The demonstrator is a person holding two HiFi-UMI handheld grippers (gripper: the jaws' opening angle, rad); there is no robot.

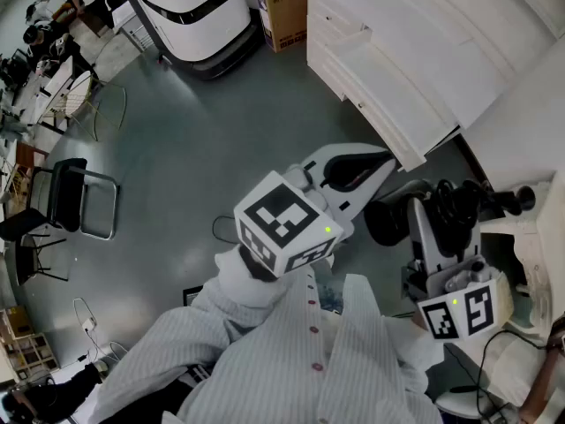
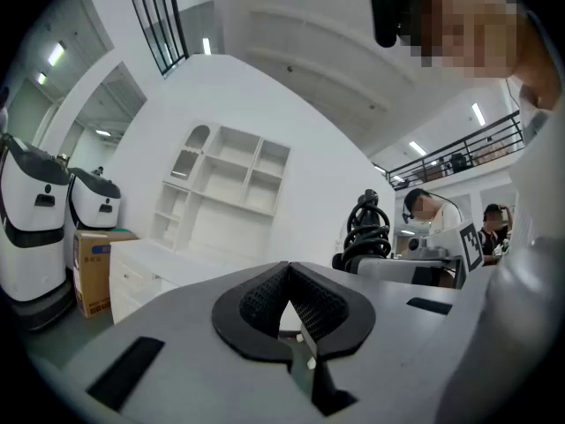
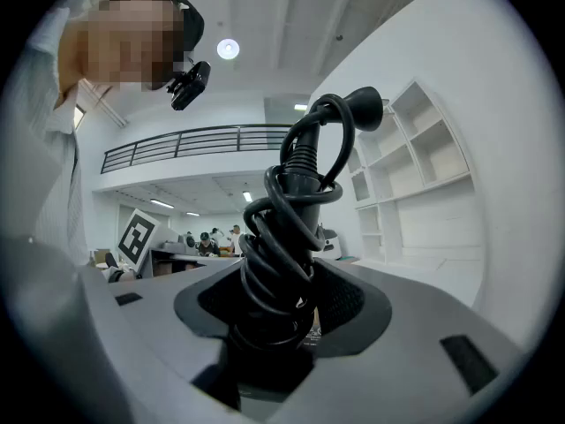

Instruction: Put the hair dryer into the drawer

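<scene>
Head view: the black hair dryer (image 1: 388, 221), its cord coiled round the handle, sits in the right gripper (image 1: 433, 232), below the white drawer unit (image 1: 380, 87). The left gripper (image 1: 375, 164) is just beside it.

Left gripper view: its jaws are pressed together with nothing between them. The dryer stands beyond them to the right.

Right gripper view: its jaws clamp the cord-wrapped handle.

Ahead of the left gripper (image 1: 380, 162) the white drawer unit (image 1: 415, 69) bars the way; grey floor (image 1: 177, 140) lies open to its left. On its right, the hair dryer (image 3: 296, 219) fills the right gripper (image 3: 282, 307).
</scene>
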